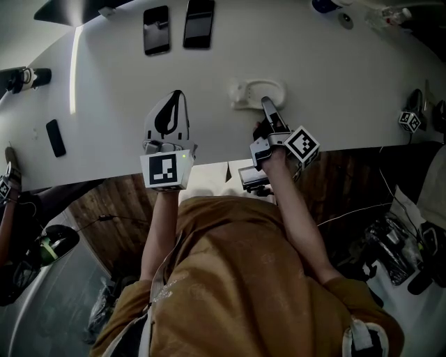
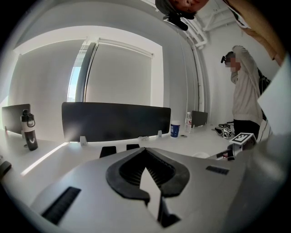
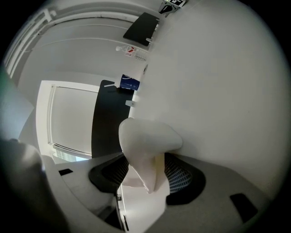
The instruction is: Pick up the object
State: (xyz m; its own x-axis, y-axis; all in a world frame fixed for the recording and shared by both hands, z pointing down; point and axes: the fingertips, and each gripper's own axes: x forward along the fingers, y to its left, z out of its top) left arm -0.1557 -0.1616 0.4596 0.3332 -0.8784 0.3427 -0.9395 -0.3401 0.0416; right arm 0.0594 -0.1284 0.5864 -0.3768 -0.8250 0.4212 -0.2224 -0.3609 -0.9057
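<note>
Right gripper (image 1: 267,106) reaches onto the tabletop (image 1: 334,84) with its jaws spread wide around the white object (image 1: 251,92), the pads not visibly pressing it. Left gripper (image 1: 175,97) hovers nearby, jaws together and empty. The object appears to sit on the tabletop, so grasping and lifting remain. It looks smooth, rounded and glossy, with a curved rim.

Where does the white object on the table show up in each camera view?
Head view: white object, upper middle, just ahead of the right gripper.
Left gripper view: probably the pale hump low, right of centre.
Right gripper view: dead centre, between the open jaws.
Shared landmark: the blue cup, seen in all three.
</note>
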